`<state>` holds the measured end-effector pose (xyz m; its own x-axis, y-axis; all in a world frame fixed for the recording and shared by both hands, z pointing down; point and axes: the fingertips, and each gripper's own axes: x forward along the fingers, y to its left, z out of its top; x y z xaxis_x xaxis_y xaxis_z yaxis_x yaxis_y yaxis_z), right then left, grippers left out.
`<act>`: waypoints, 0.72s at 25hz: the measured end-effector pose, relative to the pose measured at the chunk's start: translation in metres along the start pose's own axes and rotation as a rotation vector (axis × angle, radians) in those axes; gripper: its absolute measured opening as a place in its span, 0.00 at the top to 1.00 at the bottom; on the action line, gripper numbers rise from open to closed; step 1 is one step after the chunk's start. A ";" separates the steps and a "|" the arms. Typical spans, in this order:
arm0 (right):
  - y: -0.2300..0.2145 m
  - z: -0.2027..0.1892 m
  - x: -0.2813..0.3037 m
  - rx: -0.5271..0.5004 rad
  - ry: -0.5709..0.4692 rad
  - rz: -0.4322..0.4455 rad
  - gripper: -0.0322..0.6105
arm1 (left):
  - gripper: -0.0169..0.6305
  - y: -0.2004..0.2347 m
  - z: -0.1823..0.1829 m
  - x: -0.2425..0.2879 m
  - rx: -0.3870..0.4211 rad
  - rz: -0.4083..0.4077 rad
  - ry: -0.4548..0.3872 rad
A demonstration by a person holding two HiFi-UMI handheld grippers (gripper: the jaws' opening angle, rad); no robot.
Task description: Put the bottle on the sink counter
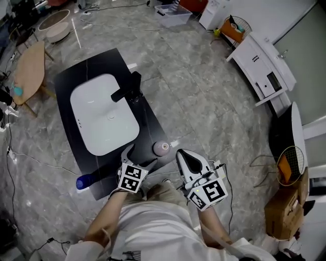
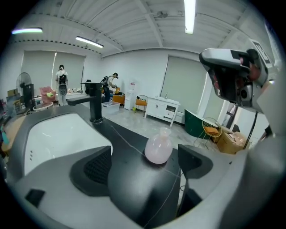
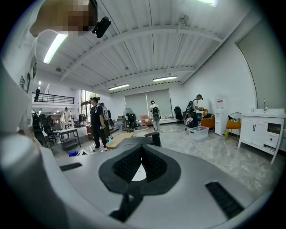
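Observation:
A small pink bottle (image 1: pixel 162 148) stands upright on the black sink counter (image 1: pixel 86 71), near its front right corner and to the right of the white basin (image 1: pixel 102 112). My left gripper (image 1: pixel 137 159) hovers at the counter's front edge just short of the bottle, and the bottle is not held. In the left gripper view the bottle (image 2: pixel 158 147) shows beyond the wide-apart jaws of my left gripper (image 2: pixel 143 165), with nothing between the pads. My right gripper (image 1: pixel 182 154) hangs off the counter's corner to the right. Its pads (image 3: pixel 152 163) meet, empty.
A black faucet (image 1: pixel 127 89) rises behind the basin. A blue object (image 1: pixel 83 181) lies at the counter's front left corner. Around it on the floor are a wooden table (image 1: pixel 28 71), a clear box (image 1: pixel 173 14), a white cabinet (image 1: pixel 262 66) and loose cables. People stand far off.

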<state>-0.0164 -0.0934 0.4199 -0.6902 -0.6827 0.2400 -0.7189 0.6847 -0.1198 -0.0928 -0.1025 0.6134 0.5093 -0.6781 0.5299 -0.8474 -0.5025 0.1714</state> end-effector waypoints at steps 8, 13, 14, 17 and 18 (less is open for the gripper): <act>0.004 0.013 0.002 -0.015 -0.034 0.011 0.93 | 0.30 0.031 0.019 -0.023 -0.089 0.086 -0.049; -0.010 0.022 -0.010 -0.022 -0.049 -0.021 0.93 | 0.66 0.048 0.042 -0.030 -0.122 0.175 -0.096; -0.013 0.024 -0.013 -0.023 -0.052 -0.027 0.93 | 0.73 0.049 0.049 -0.032 -0.125 0.182 -0.111; -0.022 0.029 -0.020 -0.027 -0.062 -0.043 0.93 | 0.87 0.050 0.074 -0.040 -0.115 0.201 -0.162; -0.024 0.031 -0.023 -0.028 -0.066 -0.047 0.93 | 0.89 0.050 0.082 -0.043 -0.111 0.204 -0.179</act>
<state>0.0140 -0.1025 0.3871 -0.6605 -0.7289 0.1802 -0.7485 0.6580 -0.0824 -0.1453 -0.1425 0.5305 0.3367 -0.8481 0.4092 -0.9413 -0.2910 0.1713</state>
